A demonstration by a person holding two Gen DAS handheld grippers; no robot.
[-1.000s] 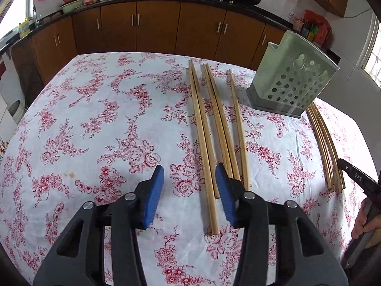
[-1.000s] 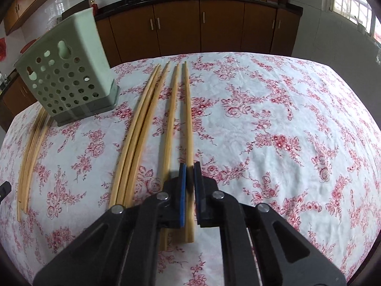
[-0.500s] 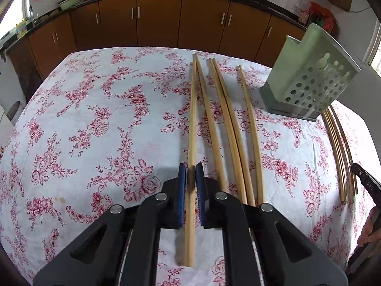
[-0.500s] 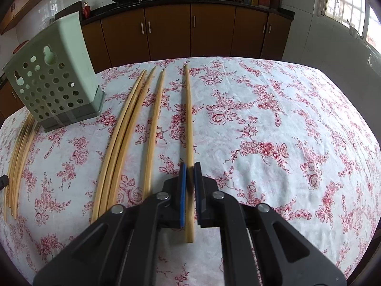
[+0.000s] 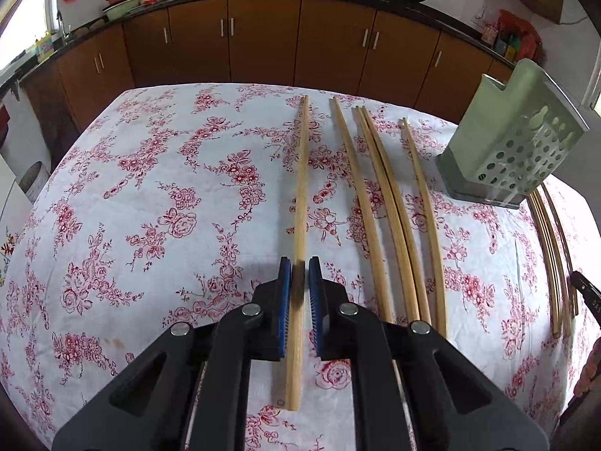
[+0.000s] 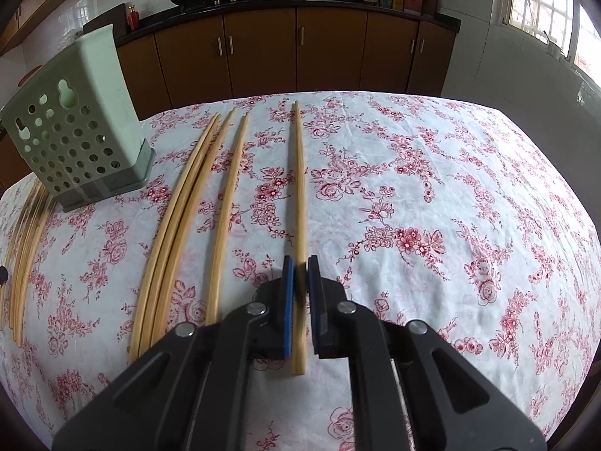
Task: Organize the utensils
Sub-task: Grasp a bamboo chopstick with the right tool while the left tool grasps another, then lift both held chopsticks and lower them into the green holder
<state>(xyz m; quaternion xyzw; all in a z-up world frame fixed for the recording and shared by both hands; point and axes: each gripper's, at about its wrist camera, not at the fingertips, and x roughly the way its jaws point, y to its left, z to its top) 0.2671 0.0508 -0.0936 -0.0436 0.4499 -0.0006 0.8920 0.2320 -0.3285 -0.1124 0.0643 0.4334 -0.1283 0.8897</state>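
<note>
In the left wrist view my left gripper (image 5: 299, 267) is shut on one wooden chopstick (image 5: 301, 188), which runs away from me, apart from three or so others (image 5: 387, 218) lying to its right. A pale green perforated utensil holder (image 5: 514, 150) stands at the right. In the right wrist view my right gripper (image 6: 299, 267) is shut on another chopstick (image 6: 299, 180), set apart from a few chopsticks (image 6: 188, 218) on its left. The holder (image 6: 75, 131) stands at the far left there.
A floral cloth covers the table (image 5: 150, 206). More chopsticks (image 5: 552, 255) lie beyond the holder, where the other gripper's black tip (image 5: 586, 293) shows. Brown kitchen cabinets (image 6: 300, 56) stand behind the table, and a window (image 6: 544, 7) is at the right.
The left gripper went from open to shut on the leftmost chopstick and carried it left, away from the others. The right gripper stayed shut, and its chopstick now sits farther from its neighbour.
</note>
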